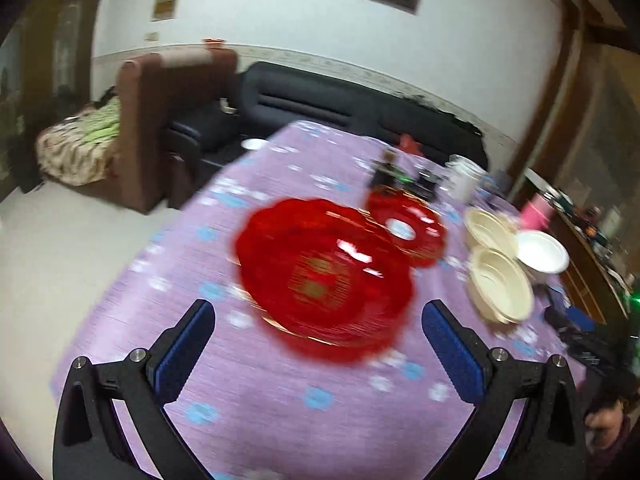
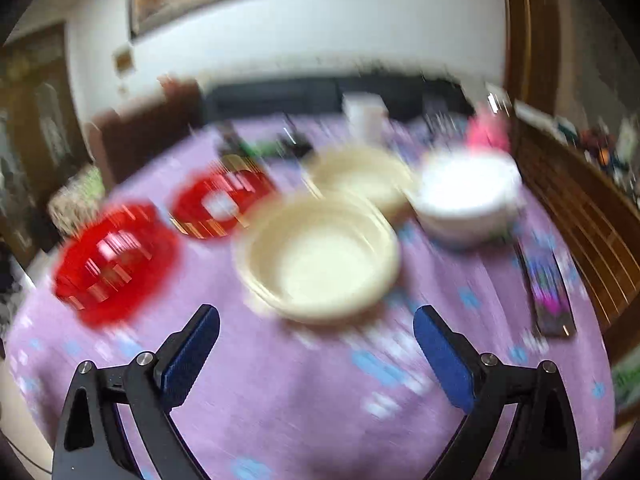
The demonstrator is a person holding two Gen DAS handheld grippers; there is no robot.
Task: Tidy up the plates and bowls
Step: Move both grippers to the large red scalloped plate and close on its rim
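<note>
Left wrist view: red plate [image 1: 324,276] just beyond wide-spread, empty fingers [image 1: 192,340].

Table [image 1: 132,344] under a purple cloth with pale blue flowers. Directly on it: near red plate [image 1: 324,276], far red plate [image 1: 408,232] just behind, near cream bowl [image 1: 500,284], far cream bowl [image 1: 488,228], white bowl [image 1: 542,256]. Farther back, dark bottle [image 1: 382,176] and white mug [image 1: 464,180]. Dark flat box [image 2: 548,292] at the right.
</note>
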